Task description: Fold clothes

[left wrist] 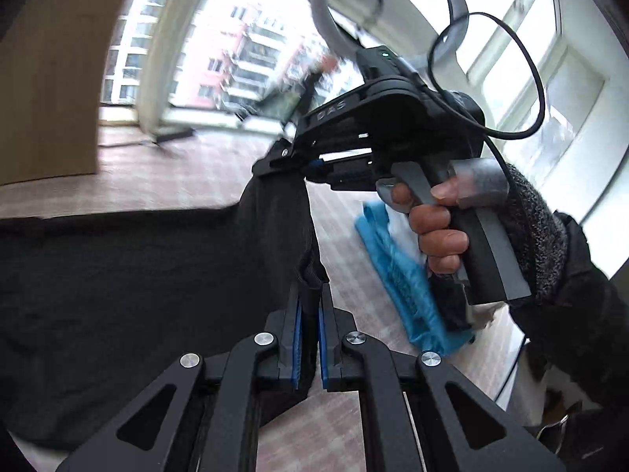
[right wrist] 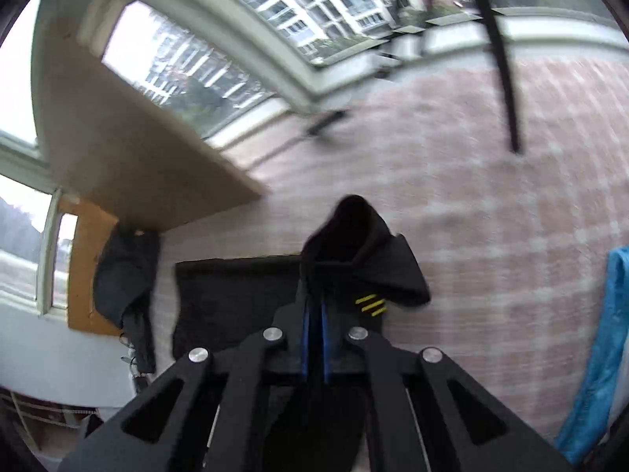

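A black garment (left wrist: pixel 118 275) hangs stretched between both grippers above a checked surface (left wrist: pixel 188 165). My left gripper (left wrist: pixel 309 287) is shut on one edge of it, cloth bunched between the blue pads. The right gripper (left wrist: pixel 293 157), held by a person's hand (left wrist: pixel 436 228), is shut on the far edge. In the right wrist view the right gripper (right wrist: pixel 314 299) is shut on the black garment (right wrist: pixel 354 251), which folds over the fingertips and shows small yellow stripes (right wrist: pixel 371 303). More of the black cloth (right wrist: pixel 236 303) lies flat behind it.
A blue and white cloth (left wrist: pixel 401 275) lies on the checked surface, also at the right edge as a blue cloth (right wrist: pixel 605 346). Another dark garment (right wrist: pixel 125 283) hangs at the left by an orange board. Large windows (right wrist: pixel 188 67) and a black cable (left wrist: pixel 530 78) surround the area.
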A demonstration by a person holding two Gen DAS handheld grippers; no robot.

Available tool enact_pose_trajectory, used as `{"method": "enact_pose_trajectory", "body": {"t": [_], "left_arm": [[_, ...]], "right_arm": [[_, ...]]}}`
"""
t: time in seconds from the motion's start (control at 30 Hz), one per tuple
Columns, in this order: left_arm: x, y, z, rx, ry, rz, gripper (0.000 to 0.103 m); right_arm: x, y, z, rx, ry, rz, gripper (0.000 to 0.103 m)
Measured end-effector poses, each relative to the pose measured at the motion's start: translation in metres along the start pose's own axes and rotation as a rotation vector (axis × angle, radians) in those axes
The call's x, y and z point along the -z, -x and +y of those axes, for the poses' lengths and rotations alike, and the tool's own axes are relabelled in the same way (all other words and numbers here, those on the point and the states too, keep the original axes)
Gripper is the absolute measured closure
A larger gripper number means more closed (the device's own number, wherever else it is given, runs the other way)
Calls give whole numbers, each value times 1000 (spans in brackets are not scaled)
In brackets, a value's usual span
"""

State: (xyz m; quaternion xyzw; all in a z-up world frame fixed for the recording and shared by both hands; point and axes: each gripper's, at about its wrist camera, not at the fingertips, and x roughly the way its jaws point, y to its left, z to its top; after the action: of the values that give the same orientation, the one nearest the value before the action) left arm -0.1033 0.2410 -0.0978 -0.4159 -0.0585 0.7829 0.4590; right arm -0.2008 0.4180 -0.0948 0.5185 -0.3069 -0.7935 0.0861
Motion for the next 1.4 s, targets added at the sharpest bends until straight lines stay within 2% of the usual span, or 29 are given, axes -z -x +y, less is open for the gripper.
{"method": "enact_pose_trajectory", "body": {"t": [0.13, 0.27, 0.37, 0.47, 0.57, 0.7, 0.77, 0.87, 0.97, 1.13, 1.27, 1.33, 1.4], "left_arm": [[10, 58, 43, -49, 65, -84, 97], [25, 102, 95, -106, 136, -113, 97], [40, 124, 141, -132, 205, -116, 97], [53, 138, 183, -130, 274, -113, 97], [61, 143, 214, -139, 298, -88, 97], [67, 141, 239, -130, 308, -54, 97], [69, 140, 243, -132, 306, -20, 96], [72, 145, 250, -138, 324, 17, 95], [71, 160, 254, -165, 309, 28, 93], [56, 183, 237, -212, 193, 23, 93], [31, 151, 220, -213, 89, 48, 93], [25, 129, 219, -202, 64, 86, 93], [27, 116, 224, -222, 60, 128, 93]], "right_arm": [[1, -22, 85, -55, 105, -2, 99], [11, -78, 164, -41, 197, 30, 99], [17, -125, 200, -22, 221, 56, 99], [26, -172, 221, 0, 215, 92, 99], [34, -209, 237, 29, 214, 117, 99], [42, -244, 250, 64, 216, 145, 99], [46, -262, 257, 90, 237, 193, 96], [43, -256, 261, 81, 228, 193, 89], [43, -236, 252, 87, 232, 167, 69], [45, -192, 224, 112, 253, 99, 69], [46, -156, 201, 132, 270, 45, 69], [47, -145, 189, 139, 267, 29, 69], [48, -140, 177, 143, 252, 27, 69]]}}
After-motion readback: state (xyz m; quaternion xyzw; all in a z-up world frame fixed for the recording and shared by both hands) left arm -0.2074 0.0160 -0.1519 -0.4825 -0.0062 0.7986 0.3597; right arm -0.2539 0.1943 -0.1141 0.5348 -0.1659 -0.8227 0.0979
